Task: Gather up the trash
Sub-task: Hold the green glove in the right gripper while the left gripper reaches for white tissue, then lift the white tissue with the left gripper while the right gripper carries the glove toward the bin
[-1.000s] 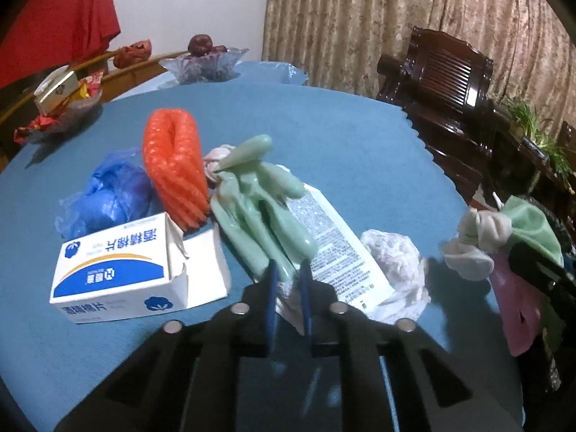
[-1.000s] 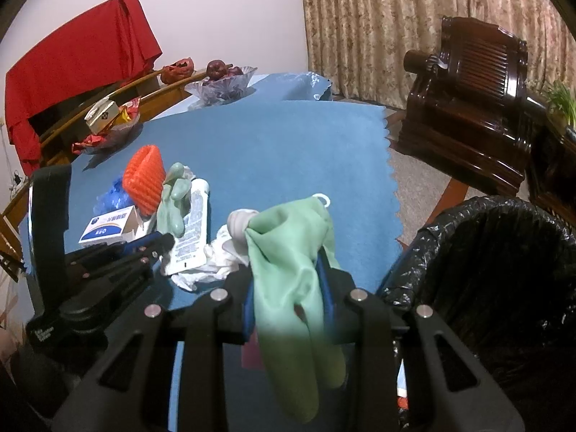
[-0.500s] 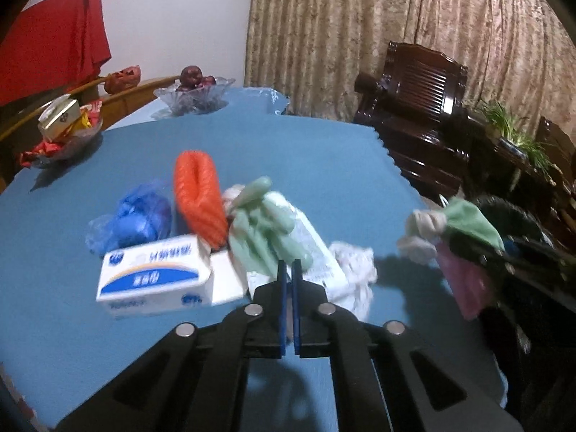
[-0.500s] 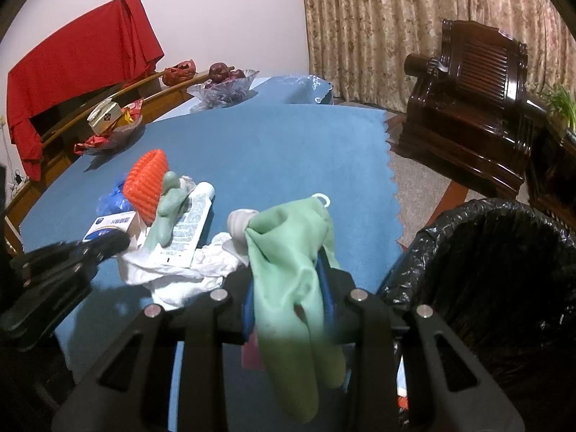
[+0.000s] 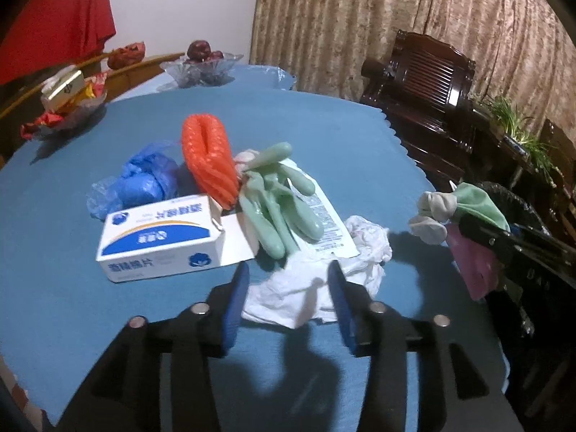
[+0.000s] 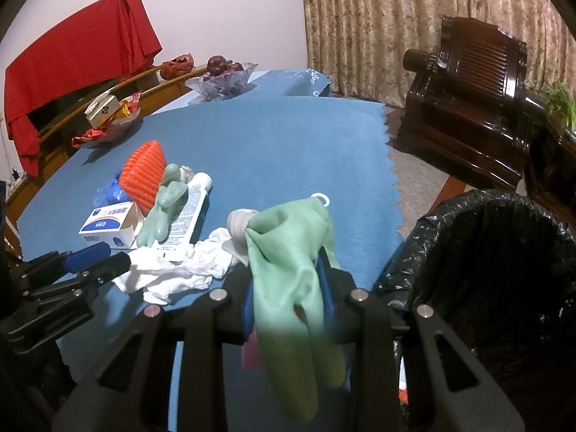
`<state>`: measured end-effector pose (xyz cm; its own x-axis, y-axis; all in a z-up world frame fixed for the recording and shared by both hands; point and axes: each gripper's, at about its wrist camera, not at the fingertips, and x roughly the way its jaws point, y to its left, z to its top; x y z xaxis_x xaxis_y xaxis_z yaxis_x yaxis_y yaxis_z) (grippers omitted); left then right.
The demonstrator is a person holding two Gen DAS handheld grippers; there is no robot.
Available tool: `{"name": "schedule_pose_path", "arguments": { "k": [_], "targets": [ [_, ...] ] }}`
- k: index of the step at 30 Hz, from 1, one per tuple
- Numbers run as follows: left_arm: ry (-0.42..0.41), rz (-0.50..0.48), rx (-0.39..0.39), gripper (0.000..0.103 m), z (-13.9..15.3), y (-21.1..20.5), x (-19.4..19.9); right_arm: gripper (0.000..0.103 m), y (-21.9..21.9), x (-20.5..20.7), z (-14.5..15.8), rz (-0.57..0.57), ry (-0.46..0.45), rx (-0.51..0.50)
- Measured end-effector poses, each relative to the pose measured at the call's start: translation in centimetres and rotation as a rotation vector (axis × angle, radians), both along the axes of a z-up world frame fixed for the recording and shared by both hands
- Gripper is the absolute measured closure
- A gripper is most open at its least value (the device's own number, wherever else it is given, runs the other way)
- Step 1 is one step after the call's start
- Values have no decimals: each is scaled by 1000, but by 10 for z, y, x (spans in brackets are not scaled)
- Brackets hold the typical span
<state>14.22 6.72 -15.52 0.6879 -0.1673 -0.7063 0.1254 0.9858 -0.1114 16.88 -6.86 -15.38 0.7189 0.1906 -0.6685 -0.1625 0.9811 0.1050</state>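
Observation:
A trash pile lies on the blue table (image 5: 324, 126): a white-and-blue box (image 5: 158, 239), a blue bag (image 5: 140, 180), an orange net sleeve (image 5: 207, 160), a green glove (image 5: 279, 198) on a printed tube (image 5: 327, 223), and crumpled white tissue (image 5: 309, 288). My left gripper (image 5: 288, 280) is open, its fingers either side of the tissue's near edge. My right gripper (image 6: 288, 288) is shut on a green glove (image 6: 291, 273) with white and pink pieces, beside the black-lined bin (image 6: 504, 270).
Fruit bowl (image 5: 203, 66) and snack dish (image 5: 68, 108) stand at the table's far side. A dark wooden armchair (image 6: 468, 108) and plants stand right of the table. A red cloth (image 6: 72, 72) hangs at the back left.
My left gripper went from shut to wide open and moved forward over the white tissue. The right gripper with its green glove has stayed put.

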Motion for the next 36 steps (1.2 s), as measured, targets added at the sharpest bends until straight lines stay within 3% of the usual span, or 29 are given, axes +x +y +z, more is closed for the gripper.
{"name": "schedule_pose_path", "arguments": {
  "k": [5, 10, 11, 13, 15, 18, 36],
  "targets": [
    [-1, -21, 19, 26, -4, -15, -5, 74, -3, -1, -1, -12, 6, 2],
    [37, -18, 37, 24, -21, -25, 8, 74, -6, -2, -2, -17, 8, 0],
    [45, -17, 36, 27, -23, -28, 11, 74, -6, -2, -1, -17, 8, -1],
    [50, -32, 26, 45, -26, -31, 14, 74, -6, -3, -1, -17, 7, -2],
    [68, -46, 28, 75, -29, -36, 16, 74, -6, -3, -1, -18, 5, -5],
    [64, -61, 15, 90, -26, -37, 12, 74, -10, -5, 2, -22, 0, -5],
    [-87, -187, -41, 95, 52, -73, -17, 74, -48, -36, 46, -109, -86, 27]
  ]
}}
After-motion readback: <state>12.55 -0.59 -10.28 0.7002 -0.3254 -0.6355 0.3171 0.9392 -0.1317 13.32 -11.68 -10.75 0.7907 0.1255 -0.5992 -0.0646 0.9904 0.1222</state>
